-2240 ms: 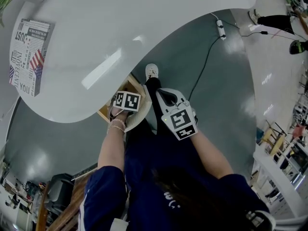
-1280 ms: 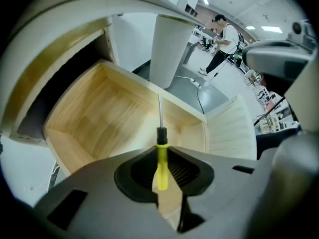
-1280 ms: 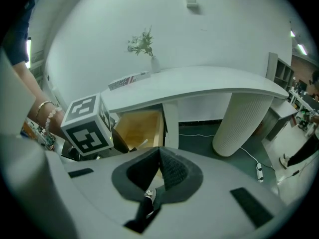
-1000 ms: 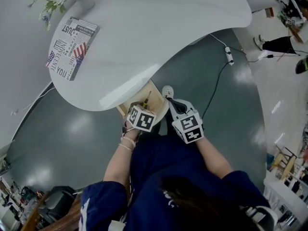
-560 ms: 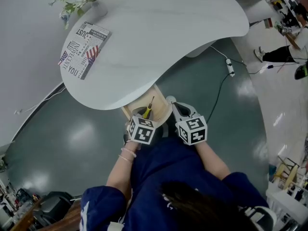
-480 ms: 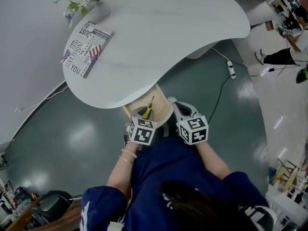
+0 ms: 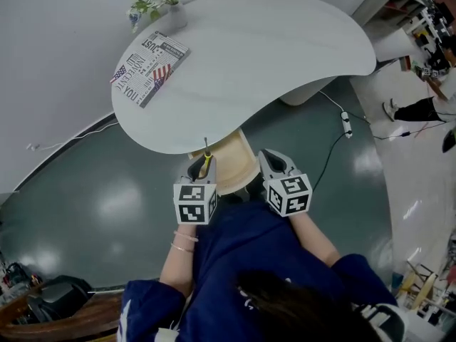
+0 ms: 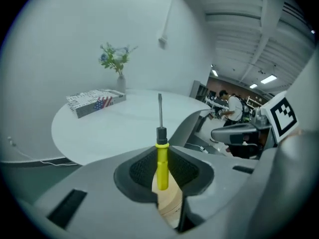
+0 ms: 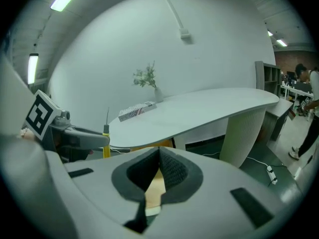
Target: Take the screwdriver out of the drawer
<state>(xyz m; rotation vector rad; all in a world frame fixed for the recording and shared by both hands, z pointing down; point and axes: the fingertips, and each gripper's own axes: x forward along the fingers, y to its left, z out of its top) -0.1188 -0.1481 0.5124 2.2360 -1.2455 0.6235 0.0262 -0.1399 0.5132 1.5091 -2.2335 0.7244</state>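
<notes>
Left tongs [image 7: 199, 165]: clamped on yellow-handled screwdriver [image 8: 162, 164], metal shaft upright
Right tongs [image 9: 158, 156]: pressed together, nothing between
Light wooden drawer [image 7: 236, 164]: open beneath white rounded surface [image 7: 271, 48]

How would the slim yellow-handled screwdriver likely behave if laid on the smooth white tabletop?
The yellow-handled screwdriver looks stiff and light: the left gripper holds it upright by the handle alone. Its round-looking handle and thin shaft suggest it may roll on the white tabletop. Gripped so narrowly, it could pivot if bumped.
</notes>
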